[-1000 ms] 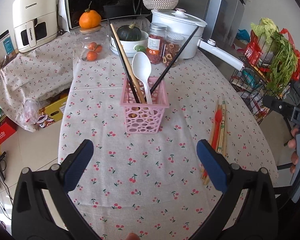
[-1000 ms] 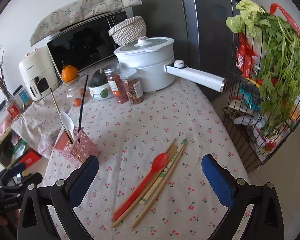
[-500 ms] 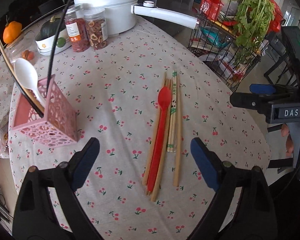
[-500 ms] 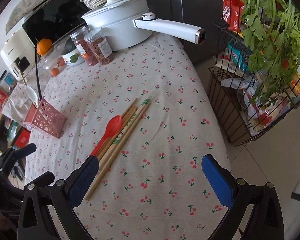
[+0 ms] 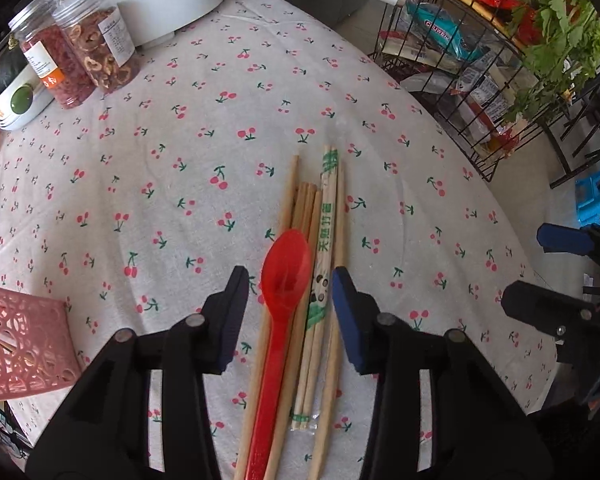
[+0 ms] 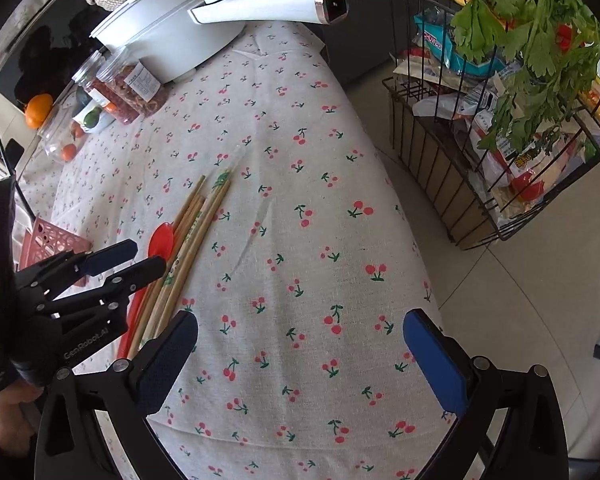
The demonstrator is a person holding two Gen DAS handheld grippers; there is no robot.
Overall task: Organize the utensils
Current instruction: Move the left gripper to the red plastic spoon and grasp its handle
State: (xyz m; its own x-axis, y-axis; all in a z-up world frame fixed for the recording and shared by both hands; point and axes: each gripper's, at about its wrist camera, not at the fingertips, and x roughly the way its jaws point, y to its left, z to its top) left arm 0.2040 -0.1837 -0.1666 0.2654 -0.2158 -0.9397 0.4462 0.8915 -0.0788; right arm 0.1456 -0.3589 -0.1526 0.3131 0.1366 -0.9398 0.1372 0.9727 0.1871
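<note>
Left claw (image 5: 290, 304): narrowed, fingers straddling the red spoon (image 5: 285, 276) and chopsticks (image 5: 327, 216), not gripping.
Right claw (image 6: 300, 354): wide, empty, above tabletop (image 6: 300, 208).
Pink basket (image 5: 16, 340): at 9 o'clock.

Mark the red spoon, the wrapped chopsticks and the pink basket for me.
red spoon (image 5: 286, 272), left wrist view, on its bowl between the left tongs.
wrapped chopsticks (image 5: 327, 216), left wrist view, on the printed paper sleeve.
pink basket (image 5: 20, 344), left wrist view, on its perforated side wall.
</note>
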